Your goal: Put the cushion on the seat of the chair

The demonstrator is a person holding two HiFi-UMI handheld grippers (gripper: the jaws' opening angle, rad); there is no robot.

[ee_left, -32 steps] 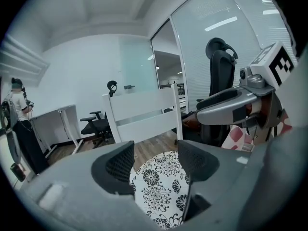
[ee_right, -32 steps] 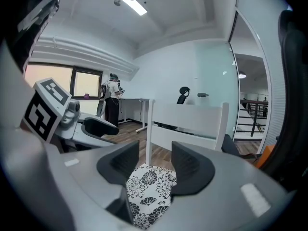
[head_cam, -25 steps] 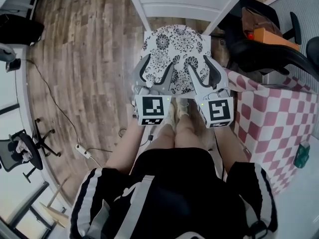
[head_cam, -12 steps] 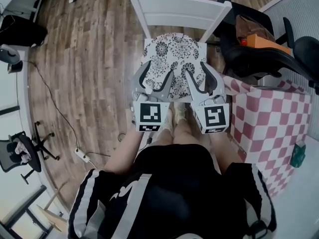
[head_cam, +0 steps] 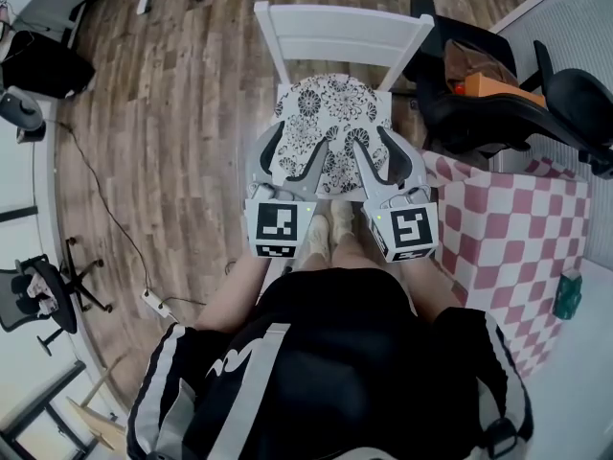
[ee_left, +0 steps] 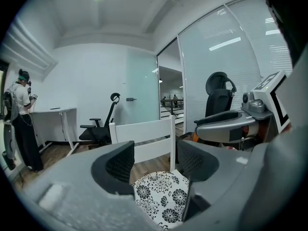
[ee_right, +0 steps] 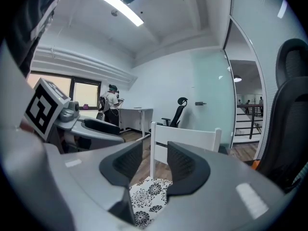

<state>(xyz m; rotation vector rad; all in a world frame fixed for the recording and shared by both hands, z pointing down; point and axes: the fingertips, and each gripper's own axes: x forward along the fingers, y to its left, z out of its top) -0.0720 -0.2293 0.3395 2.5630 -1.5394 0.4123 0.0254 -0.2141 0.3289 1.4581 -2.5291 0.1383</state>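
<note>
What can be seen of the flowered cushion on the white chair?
The cushion is a flat, squarish pad with rounded corners, seemingly fabric, white with black flower prints. It lies flat on the seat of the white chair, covering most of it, its far edge near the backrest. The left gripper and right gripper hang over its near edge; neither grips it, and the right jaws are closing on nothing.
</note>
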